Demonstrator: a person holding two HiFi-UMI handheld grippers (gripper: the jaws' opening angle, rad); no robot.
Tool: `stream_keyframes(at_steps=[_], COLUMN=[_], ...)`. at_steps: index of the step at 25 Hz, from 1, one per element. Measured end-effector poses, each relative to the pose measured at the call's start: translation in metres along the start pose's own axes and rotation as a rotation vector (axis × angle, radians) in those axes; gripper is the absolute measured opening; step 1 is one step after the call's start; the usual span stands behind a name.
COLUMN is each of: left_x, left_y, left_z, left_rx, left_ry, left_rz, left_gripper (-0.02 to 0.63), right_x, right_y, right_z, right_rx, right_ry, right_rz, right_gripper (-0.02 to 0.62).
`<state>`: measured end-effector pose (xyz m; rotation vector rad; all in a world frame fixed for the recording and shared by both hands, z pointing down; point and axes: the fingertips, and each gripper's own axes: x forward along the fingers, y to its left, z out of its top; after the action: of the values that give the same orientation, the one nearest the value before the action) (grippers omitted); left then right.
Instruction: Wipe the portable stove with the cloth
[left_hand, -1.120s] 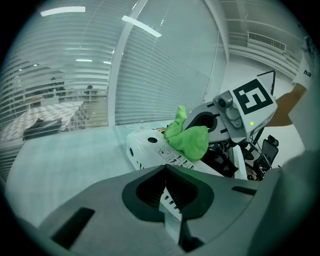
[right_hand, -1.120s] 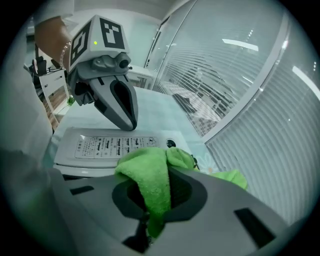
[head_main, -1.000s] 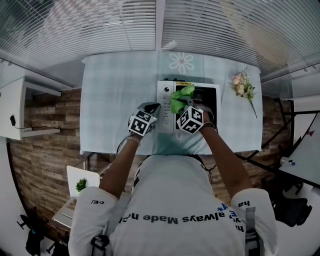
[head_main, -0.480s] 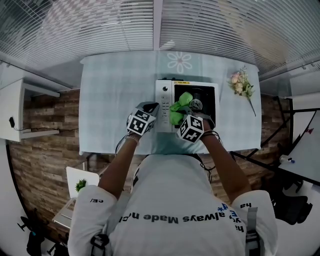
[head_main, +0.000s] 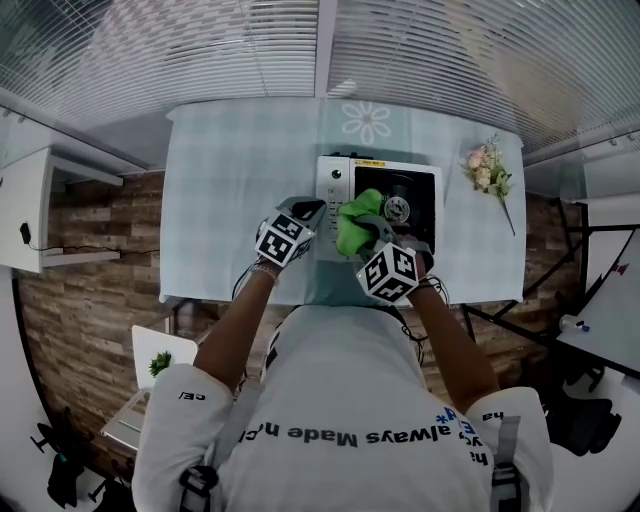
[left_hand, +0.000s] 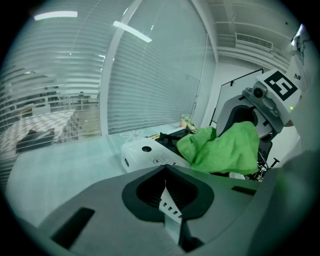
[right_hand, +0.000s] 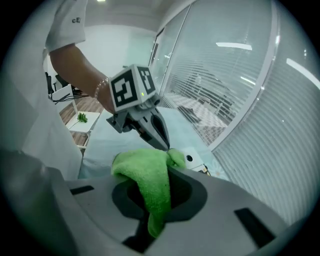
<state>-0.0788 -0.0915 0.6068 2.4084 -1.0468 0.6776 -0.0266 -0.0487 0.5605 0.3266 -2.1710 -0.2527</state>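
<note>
Blinds (head_main: 200, 50) ran along the far glass wall, with wood floor (head_main: 90, 300) on either side. Your table (head_main: 220, 200) had a pale checked cover with a daisy print (head_main: 367, 120). The portable stove (head_main: 333, 185) sat right of centre, with a flower sprig (head_main: 487, 172) further right. Your right gripper (right_hand: 155, 200) was clamped on the green cloth (head_main: 355, 225), bunched over the stove's front-left. Your left gripper (left_hand: 167, 195) was closed and empty, just beside the stove's left edge.
</note>
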Motion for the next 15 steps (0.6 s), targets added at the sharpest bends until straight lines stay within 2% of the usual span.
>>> stream_keyframes(at_steps=[3,10,15], left_x=[0.001,0.01,0.011], left_y=[-0.004,-0.019,-0.019], left_z=[0.005,-0.004,-0.005], left_rx=[0.019,0.057,-0.011], left_ry=[-0.01,0.046,0.043], left_rz=[-0.016,-0.064,-0.077], left_gripper=[0.011,0.011,0.011], right_x=[-0.013,-0.003,0.02], right_y=[0.018,0.089,0.125], right_z=[0.014,0.012,-0.008], right_rx=[0.012,0.045,0.052], right_ry=[-0.039,-0.035,0.016], right_rz=[0.017,0.157,0.228], right_gripper=[0.026,0.026,0.026])
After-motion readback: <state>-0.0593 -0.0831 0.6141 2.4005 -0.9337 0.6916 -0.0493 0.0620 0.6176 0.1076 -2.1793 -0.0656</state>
